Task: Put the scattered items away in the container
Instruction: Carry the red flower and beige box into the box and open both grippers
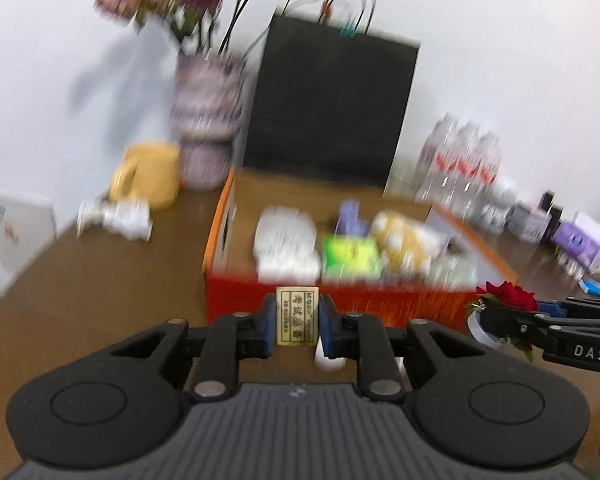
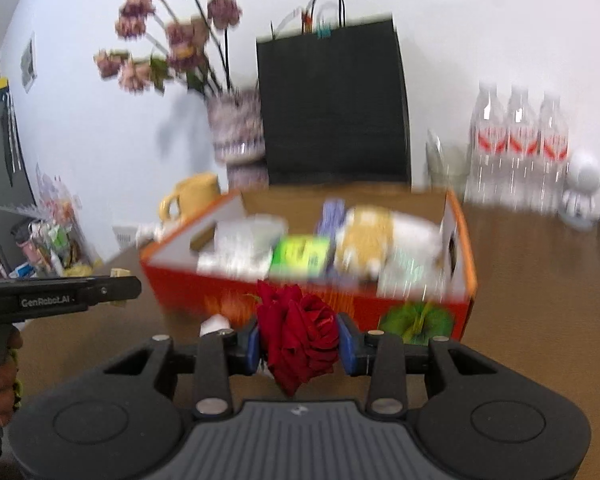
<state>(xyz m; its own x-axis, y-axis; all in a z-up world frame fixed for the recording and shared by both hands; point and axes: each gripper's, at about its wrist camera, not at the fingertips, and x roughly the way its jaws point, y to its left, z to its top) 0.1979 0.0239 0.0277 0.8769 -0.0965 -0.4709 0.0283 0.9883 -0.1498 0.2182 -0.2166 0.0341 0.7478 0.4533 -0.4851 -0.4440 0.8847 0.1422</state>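
Observation:
My left gripper [image 1: 297, 322] is shut on a small tan box with printed characters [image 1: 297, 316], held just before the front wall of the orange cardboard box [image 1: 340, 304]. My right gripper [image 2: 299, 340] is shut on a red rose [image 2: 296, 332], also close to the orange box [image 2: 204, 292]. The rose and right gripper show at the right edge of the left wrist view [image 1: 508, 296]. The box holds white packets [image 1: 286, 246], a green packet [image 1: 350, 256] and a yellow-white soft item [image 1: 404, 240]. A small white object [image 1: 330, 358] lies on the table under my left gripper.
Behind the box stand a black paper bag [image 1: 328, 104], a patterned vase with dried flowers [image 1: 206, 120], a yellow mug [image 1: 148, 176] and water bottles [image 2: 520, 148]. A white figure [image 2: 582, 184] and small boxes [image 1: 576, 236] line the wall at right. The table [image 1: 100, 280] is brown wood.

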